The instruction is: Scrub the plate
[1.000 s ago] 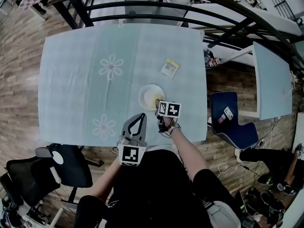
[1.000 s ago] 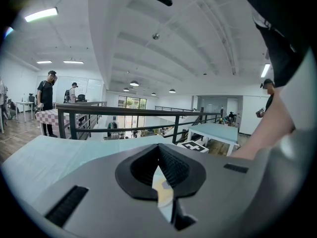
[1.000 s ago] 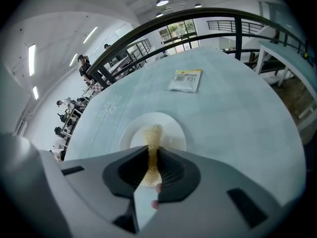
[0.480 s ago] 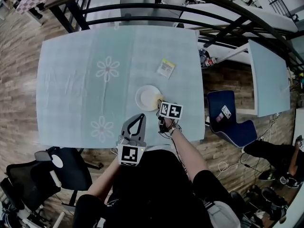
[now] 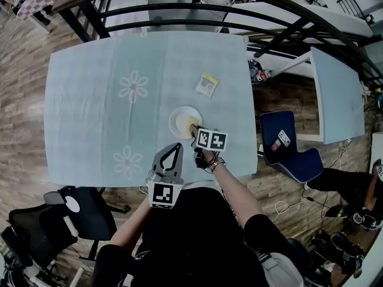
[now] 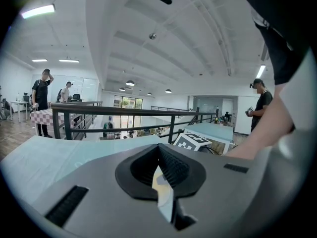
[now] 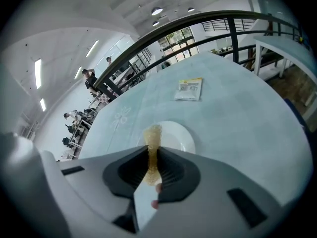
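While the right gripper fingers grasped a yellow sponge at the round white plate, the left gripper fingers were clenched on nothing. The table carried a pale-blue flowered cloth and stood beside a railing.

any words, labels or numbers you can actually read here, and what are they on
No text here is legible.
Packet on the table: dark print on yellow and white, too small and blurred to read.
Card on the blue chair: marks, too small to read.
Marker cube of the left gripper and marker cube of the right gripper: black and white square patterns only, no letters or numbers.
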`<move>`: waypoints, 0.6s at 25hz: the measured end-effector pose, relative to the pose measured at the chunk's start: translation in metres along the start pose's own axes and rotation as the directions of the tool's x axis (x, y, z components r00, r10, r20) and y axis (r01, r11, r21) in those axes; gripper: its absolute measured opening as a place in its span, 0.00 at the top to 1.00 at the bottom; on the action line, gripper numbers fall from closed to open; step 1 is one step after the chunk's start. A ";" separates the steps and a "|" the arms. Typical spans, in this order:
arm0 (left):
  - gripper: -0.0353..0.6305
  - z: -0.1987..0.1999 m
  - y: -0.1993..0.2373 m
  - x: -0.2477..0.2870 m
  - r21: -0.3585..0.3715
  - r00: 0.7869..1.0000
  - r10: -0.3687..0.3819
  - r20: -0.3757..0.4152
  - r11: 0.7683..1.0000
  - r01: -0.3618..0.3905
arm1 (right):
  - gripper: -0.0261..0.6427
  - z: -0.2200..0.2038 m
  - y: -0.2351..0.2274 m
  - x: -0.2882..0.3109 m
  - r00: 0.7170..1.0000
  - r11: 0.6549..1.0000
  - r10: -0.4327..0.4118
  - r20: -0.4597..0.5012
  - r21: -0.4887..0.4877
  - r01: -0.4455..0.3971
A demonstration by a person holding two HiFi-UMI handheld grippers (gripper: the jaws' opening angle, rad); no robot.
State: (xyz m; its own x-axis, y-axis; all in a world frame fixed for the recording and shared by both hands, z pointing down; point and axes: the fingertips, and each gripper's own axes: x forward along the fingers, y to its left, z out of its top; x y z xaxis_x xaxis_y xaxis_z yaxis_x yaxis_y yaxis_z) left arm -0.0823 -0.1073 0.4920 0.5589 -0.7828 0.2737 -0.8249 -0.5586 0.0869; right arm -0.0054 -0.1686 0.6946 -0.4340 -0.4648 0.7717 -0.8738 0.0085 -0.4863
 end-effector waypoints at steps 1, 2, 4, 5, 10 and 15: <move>0.93 0.000 0.000 0.000 -0.002 1.000 0.002 0.002 1.000 -0.002 | 0.88 -0.001 0.006 0.002 1.000 1.000 0.014 -0.004 -0.002 -0.014; 0.93 0.000 0.001 0.000 -0.004 1.000 0.003 0.004 1.000 -0.003 | 0.88 -0.003 0.012 0.004 1.000 1.000 0.025 -0.011 -0.007 -0.025; 0.93 0.002 0.002 0.000 -0.007 1.000 0.008 0.010 1.000 -0.008 | 0.88 -0.007 0.022 0.009 0.999 0.999 0.044 -0.030 -0.021 -0.045; 0.93 0.003 0.003 0.000 -0.006 1.000 0.011 0.012 1.000 -0.011 | 0.88 -0.010 0.027 0.011 0.998 0.998 0.053 -0.042 -0.028 -0.054; 0.93 0.004 0.010 -0.001 -0.012 0.999 0.034 0.014 0.999 -0.033 | 0.88 -0.025 0.041 0.019 0.991 0.996 0.079 -0.109 -0.040 -0.084; 0.93 -0.001 0.009 -0.003 -0.016 0.999 0.036 0.004 0.999 -0.036 | 0.88 -0.046 0.035 0.031 0.979 0.997 0.066 -0.192 -0.019 -0.071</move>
State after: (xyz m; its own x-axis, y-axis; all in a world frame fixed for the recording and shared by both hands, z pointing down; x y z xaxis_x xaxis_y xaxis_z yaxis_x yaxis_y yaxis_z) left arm -0.0912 -0.1097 0.4931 0.5292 -0.8036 0.2724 -0.8457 -0.5256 0.0923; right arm -0.0598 -0.1419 0.7198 -0.5249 -0.2844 0.8023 -0.8448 0.0587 -0.5319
